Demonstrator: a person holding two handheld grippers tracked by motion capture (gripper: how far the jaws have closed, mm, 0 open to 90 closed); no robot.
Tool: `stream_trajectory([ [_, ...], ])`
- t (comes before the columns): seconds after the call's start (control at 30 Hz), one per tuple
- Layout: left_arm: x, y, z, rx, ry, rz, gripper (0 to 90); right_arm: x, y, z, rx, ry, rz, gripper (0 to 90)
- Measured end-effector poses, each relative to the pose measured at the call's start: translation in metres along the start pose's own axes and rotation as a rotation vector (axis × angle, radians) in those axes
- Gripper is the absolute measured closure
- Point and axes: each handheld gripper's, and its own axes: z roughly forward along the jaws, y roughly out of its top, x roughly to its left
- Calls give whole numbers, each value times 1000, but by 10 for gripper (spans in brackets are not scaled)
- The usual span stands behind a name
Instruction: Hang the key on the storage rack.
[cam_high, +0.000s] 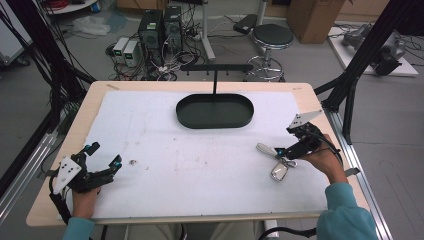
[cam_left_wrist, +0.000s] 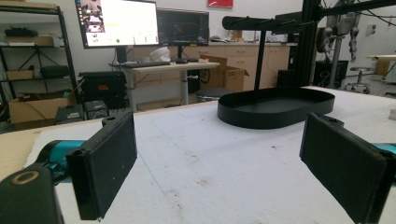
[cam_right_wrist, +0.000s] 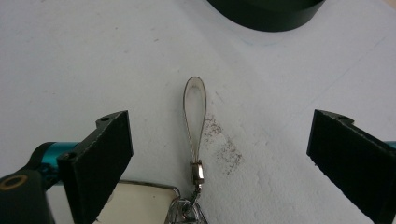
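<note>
A keychain (cam_high: 276, 162) lies on the white mat at the right: a pale strap loop (cam_right_wrist: 194, 107), a metal clasp (cam_right_wrist: 197, 171) and a cream tag (cam_right_wrist: 135, 205). My right gripper (cam_high: 288, 152) hovers just over it. In the right gripper view its jaws (cam_right_wrist: 219, 163) stand wide open, with the strap between them and touching neither pad. At the front left of the mat my left gripper (cam_high: 105, 153) rests open with nothing between its jaws (cam_left_wrist: 219, 168). A black oval tray (cam_high: 215, 111) with an upright T-bar stand (cam_high: 216, 67) sits at the far middle.
The white mat (cam_high: 190, 160) covers most of the wooden table. A small dark speck (cam_high: 133, 162) lies near the left gripper. Black frame posts (cam_high: 350, 90) rise at the table's right edge. The tray (cam_left_wrist: 275, 109) lies ahead of the left gripper.
</note>
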Motion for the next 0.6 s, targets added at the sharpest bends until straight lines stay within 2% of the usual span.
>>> stream_trajectory([
  [0.03, 0, 0, 0, 0, 0, 0, 114, -1, 0, 0, 8, 12, -3, 144],
  [0.07, 0, 0, 0, 0, 0, 0, 114, -1, 1, 1, 15, 20, -3, 156],
  [0.4, 0, 0, 0, 0, 0, 0, 113, -4, 3, 16, 117, 42, -9, 195],
  [0.6, 0, 0, 0, 0, 0, 0, 114, -3, 3, 27, 203, 63, -51, 292],
])
